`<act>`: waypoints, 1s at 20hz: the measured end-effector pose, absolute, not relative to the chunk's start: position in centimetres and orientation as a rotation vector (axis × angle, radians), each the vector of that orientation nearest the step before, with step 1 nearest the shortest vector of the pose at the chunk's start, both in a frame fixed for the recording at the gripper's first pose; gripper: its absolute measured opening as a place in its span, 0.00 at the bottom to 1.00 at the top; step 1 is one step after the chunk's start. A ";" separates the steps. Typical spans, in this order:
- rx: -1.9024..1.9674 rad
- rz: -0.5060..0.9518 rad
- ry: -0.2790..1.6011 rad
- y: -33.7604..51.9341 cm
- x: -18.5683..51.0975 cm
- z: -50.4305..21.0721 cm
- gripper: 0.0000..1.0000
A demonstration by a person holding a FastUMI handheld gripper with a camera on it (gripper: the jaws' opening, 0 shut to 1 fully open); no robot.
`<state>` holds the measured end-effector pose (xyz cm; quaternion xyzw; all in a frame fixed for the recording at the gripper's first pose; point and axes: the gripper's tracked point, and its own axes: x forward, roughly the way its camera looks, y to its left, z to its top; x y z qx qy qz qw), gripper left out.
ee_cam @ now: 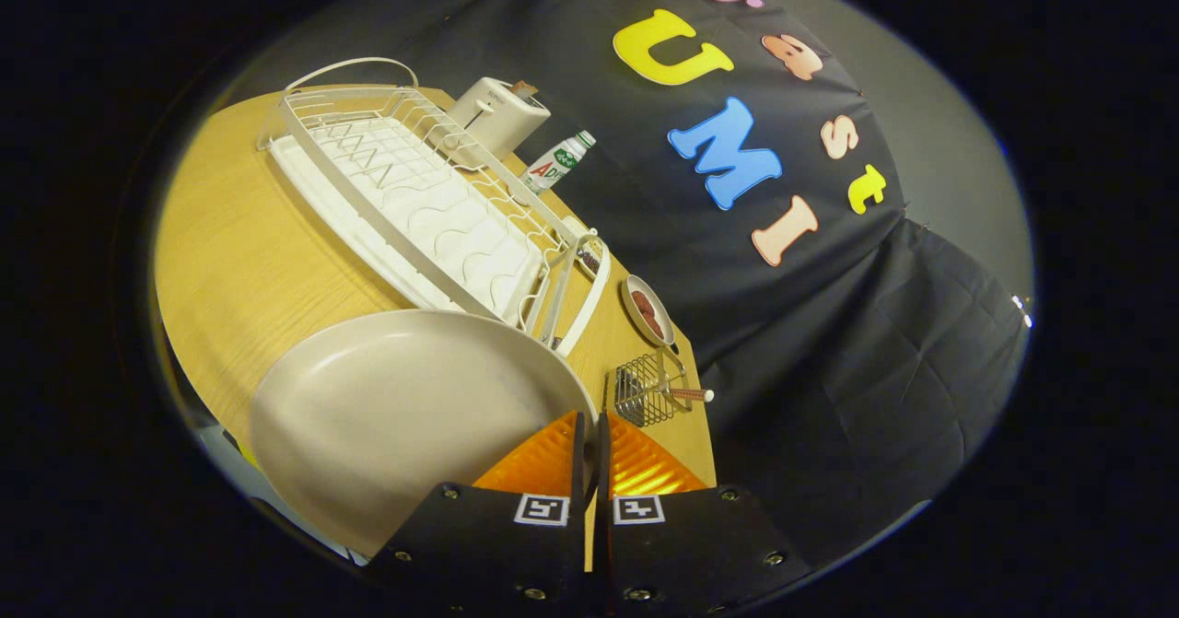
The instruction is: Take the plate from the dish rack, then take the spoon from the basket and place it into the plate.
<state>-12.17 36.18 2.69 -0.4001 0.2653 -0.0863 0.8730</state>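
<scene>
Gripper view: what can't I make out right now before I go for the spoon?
- Plate: its near rim is hidden behind the tongs, which are shut on its edge.
- Spoon: only the handle pokes out of the basket; the bowl is too small to tell.
- Small dish: contents unclear, too small.

Beige round plate (405, 415), tilted, its rim clamped between the gripper's (589, 434) closed fingers. White wire dish rack (414, 194) beyond. Small wire basket (645, 397) holds the wooden-handled spoon (686, 394).

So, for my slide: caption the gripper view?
Gripper shut on plate rim, lifted clear of the dish rack.
</scene>
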 end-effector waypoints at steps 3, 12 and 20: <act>-0.809 -0.173 0.600 35.9 -12.5 1.0 0.04; -0.797 -0.144 0.681 35.8 -12.0 -2.1 0.04; -0.816 -0.161 0.644 35.6 -10.5 -0.6 0.01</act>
